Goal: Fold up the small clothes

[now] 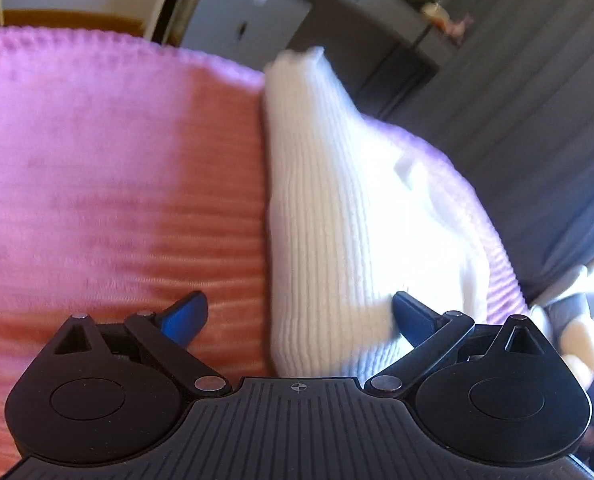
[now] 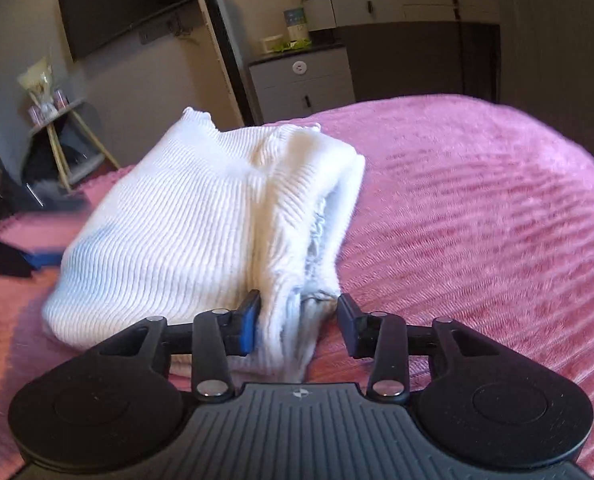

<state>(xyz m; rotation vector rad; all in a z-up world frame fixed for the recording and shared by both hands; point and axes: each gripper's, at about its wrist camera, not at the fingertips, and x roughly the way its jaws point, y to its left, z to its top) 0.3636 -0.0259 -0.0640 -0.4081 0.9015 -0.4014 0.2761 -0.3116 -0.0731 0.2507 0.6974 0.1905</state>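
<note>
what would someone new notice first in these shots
A folded white ribbed sweater on a pink blanket fills the middle of both views. The right tongs straddle its near edge, parted around the bunched layers, while the left tongs stand wide open at its other side. Behind stands a gray dresser.

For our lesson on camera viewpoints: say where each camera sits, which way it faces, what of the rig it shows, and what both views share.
Left wrist: on the left gripper, low over the pink blanket, facing the white sweater and grey drawers; its open jaws show.
Right wrist: on the right gripper, facing the sweater, drawers and TV; its jaws are open around a fold.
Shared: sweater, blanket, drawers.
</note>
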